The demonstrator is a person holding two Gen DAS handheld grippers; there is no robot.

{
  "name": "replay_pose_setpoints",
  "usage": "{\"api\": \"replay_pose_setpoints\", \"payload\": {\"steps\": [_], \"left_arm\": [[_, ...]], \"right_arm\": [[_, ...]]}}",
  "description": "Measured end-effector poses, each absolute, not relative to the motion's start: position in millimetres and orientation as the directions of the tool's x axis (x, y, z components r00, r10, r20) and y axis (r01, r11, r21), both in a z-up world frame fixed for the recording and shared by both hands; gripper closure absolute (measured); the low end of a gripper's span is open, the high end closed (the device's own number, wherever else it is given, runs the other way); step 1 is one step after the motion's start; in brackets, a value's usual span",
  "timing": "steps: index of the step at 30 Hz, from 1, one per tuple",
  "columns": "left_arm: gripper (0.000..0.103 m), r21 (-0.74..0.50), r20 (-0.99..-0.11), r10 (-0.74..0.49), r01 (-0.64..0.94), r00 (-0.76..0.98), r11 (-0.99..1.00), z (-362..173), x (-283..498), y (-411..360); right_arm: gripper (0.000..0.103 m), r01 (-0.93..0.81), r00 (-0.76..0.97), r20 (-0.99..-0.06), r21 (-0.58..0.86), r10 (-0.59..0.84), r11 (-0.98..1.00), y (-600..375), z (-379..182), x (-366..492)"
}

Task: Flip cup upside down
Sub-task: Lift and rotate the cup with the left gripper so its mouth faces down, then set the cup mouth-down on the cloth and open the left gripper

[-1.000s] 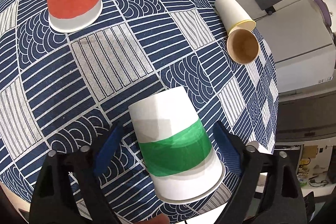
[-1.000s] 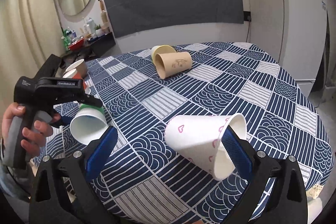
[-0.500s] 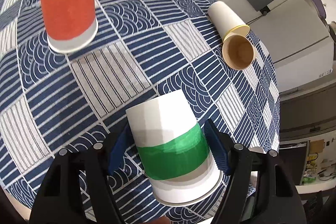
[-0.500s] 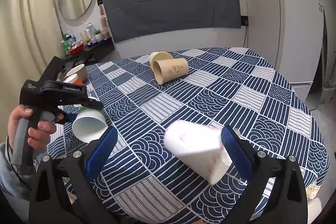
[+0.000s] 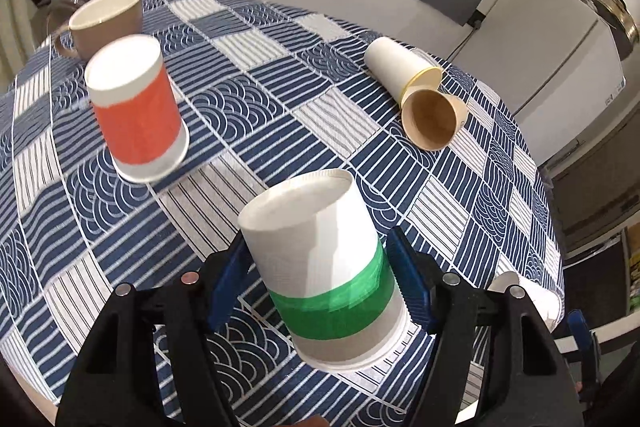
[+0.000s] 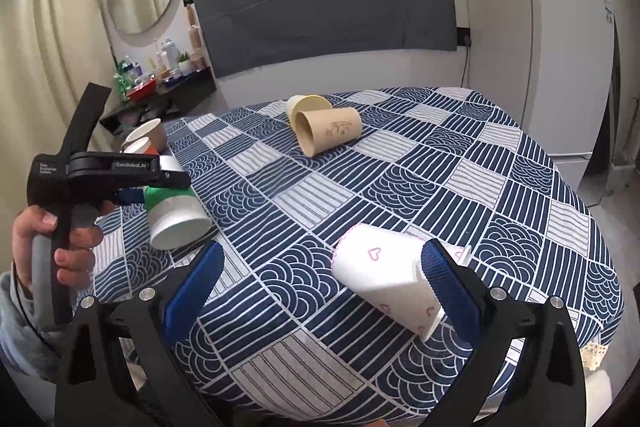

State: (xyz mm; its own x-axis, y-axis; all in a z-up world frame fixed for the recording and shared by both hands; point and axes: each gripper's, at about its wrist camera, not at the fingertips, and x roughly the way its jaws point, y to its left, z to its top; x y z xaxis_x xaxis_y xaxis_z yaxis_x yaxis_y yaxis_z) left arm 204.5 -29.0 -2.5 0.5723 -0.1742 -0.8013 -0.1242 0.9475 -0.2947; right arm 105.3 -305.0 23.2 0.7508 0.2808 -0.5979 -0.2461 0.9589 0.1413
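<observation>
My left gripper (image 5: 320,275) is shut on a white paper cup with a green band (image 5: 324,279), base pointing away, mouth toward the camera, lifted and tilted above the table. It also shows in the right wrist view (image 6: 176,211), held by the left gripper (image 6: 132,183). My right gripper (image 6: 320,275) is open. A white cup with pink hearts (image 6: 392,287) lies on its side between its fingers, against the right finger (image 6: 444,283).
An upside-down cup with an orange band (image 5: 138,115) and a beige mug (image 5: 106,21) stand at the far left. A white cup (image 5: 400,71) and a brown cup (image 5: 432,123) lie on their sides at the back. The blue patterned tablecloth (image 6: 400,187) covers the table.
My left gripper closed on the green-band cup and lifted and tilted it up off the table. The heart cup shifted and rolled a little between the right fingers.
</observation>
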Motion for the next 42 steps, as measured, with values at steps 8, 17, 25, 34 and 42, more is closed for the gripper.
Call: {"api": "replay_pose_setpoints", "payload": {"steps": [8, 17, 25, 34, 42], "left_arm": [[0.036, -0.11, -0.739, -0.061, -0.031, 0.671, 0.993, 7.2, 188.8, -46.7], [0.036, 0.038, -0.708, -0.017, 0.062, 0.706, 0.997, -1.3, 173.1, -77.7], [0.036, 0.043, -0.703, -0.062, 0.129, 0.708, 0.991, -12.1, 160.3, -93.7], [0.023, 0.032, -0.687, -0.081, 0.141, 0.722, 0.989, -5.0, 150.5, -91.7], [0.017, 0.012, -0.68, -0.067, 0.102, 0.73, 0.995, 8.4, 132.7, -72.2]], "right_arm": [[0.008, -0.262, 0.744, -0.605, 0.126, 0.284, 0.957, -288.9, 22.7, 101.9], [0.008, -0.263, 0.738, -0.617, 0.111, 0.274, 0.958, -281.4, 22.0, 98.2], [0.008, -0.246, 0.737, -0.621, 0.118, 0.265, 0.962, -284.9, 20.5, 97.0], [0.008, -0.238, 0.747, -0.615, 0.108, 0.253, 0.965, -284.0, 25.3, 95.0], [0.008, -0.234, 0.755, -0.607, 0.102, 0.247, 0.967, -277.2, 33.6, 97.2]]}}
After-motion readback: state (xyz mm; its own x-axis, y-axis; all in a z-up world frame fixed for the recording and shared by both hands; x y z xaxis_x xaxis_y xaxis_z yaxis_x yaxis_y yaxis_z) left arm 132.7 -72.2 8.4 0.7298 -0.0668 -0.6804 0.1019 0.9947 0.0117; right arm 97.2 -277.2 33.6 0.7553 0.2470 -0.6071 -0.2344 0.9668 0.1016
